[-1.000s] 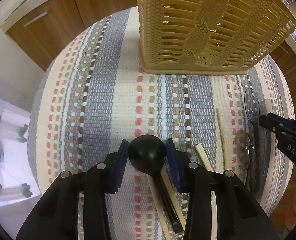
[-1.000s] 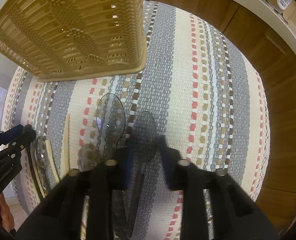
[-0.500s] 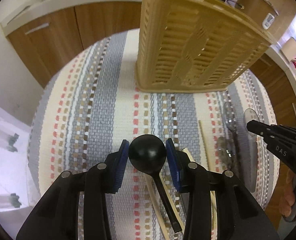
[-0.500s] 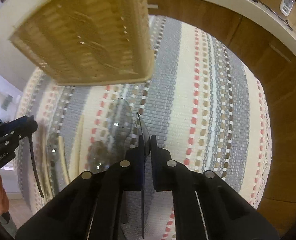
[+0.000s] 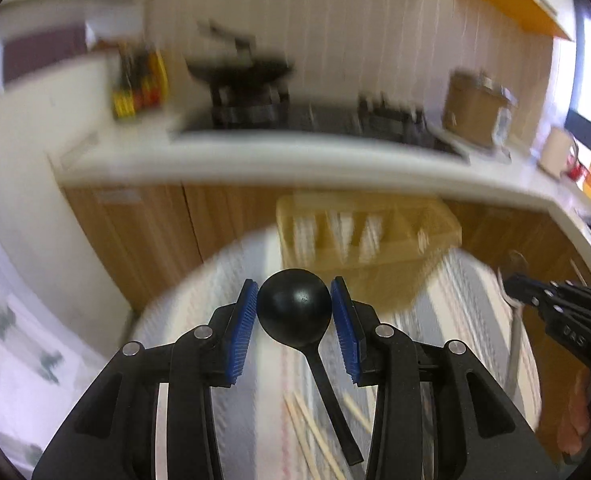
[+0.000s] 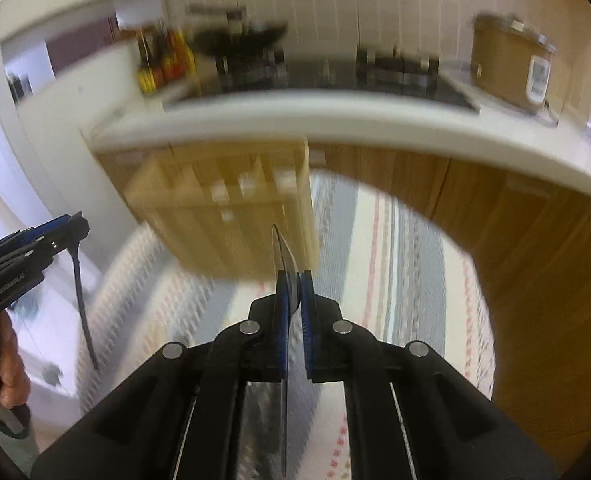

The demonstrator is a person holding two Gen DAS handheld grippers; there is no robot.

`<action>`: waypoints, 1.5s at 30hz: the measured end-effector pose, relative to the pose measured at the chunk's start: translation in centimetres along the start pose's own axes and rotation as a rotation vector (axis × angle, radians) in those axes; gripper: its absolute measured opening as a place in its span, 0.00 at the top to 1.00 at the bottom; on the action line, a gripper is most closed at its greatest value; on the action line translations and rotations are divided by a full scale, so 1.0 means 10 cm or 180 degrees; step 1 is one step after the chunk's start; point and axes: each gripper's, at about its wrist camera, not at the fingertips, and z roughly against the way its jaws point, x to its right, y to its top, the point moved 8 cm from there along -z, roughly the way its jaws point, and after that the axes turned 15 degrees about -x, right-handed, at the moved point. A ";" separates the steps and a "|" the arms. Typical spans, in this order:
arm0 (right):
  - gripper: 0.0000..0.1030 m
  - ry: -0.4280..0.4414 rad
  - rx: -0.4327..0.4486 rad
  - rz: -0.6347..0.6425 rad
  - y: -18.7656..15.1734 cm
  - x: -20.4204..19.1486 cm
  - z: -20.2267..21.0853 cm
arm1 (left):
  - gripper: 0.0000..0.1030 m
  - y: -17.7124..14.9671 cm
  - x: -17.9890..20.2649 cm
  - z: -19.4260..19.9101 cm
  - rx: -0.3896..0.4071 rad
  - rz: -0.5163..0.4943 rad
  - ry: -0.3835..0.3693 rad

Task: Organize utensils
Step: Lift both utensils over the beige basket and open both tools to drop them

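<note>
My left gripper is shut on the bowl of a black spoon, lifted above the striped cloth, handle hanging down. It also shows at the left of the right wrist view. My right gripper is shut on a clear plastic spoon held edge-on, raised above the cloth. It shows at the right of the left wrist view. The tan woven basket with its compartments stands ahead of both grippers, also in the right wrist view. Both views are motion-blurred.
Wooden chopsticks lie on the striped cloth below my left gripper. Behind the table runs a white counter with a stove, a wok, sauce bottles and a brown rice cooker. Wooden cabinet doors stand under it.
Both grippers have lifted and tilted up with their spoons; the view now takes in the counter and the basket's open top. The right gripper had shut on the clear spoon earlier.
</note>
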 end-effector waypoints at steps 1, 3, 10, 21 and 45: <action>0.96 0.0013 0.0100 -0.0005 0.06 -0.02 0.08 | 0.65 0.13 -0.02 0.11 0.0171 0.0000 0.0075; 0.96 0.0032 0.0372 -0.0016 0.27 -0.06 0.25 | 0.65 0.37 -0.04 0.27 0.0458 0.0017 0.0218; 0.95 -0.0016 0.1173 -0.0092 0.94 -0.09 0.60 | 0.65 1.01 -0.09 0.34 0.1036 0.0126 0.0565; 0.96 -0.0181 0.1532 -0.0130 1.46 -0.02 0.04 | 0.65 1.31 -0.01 -0.22 0.1304 -0.0006 0.0736; 0.95 -0.0320 0.1380 0.0037 0.89 0.06 -0.52 | 0.43 0.74 -0.13 -0.72 0.1139 0.0074 0.0377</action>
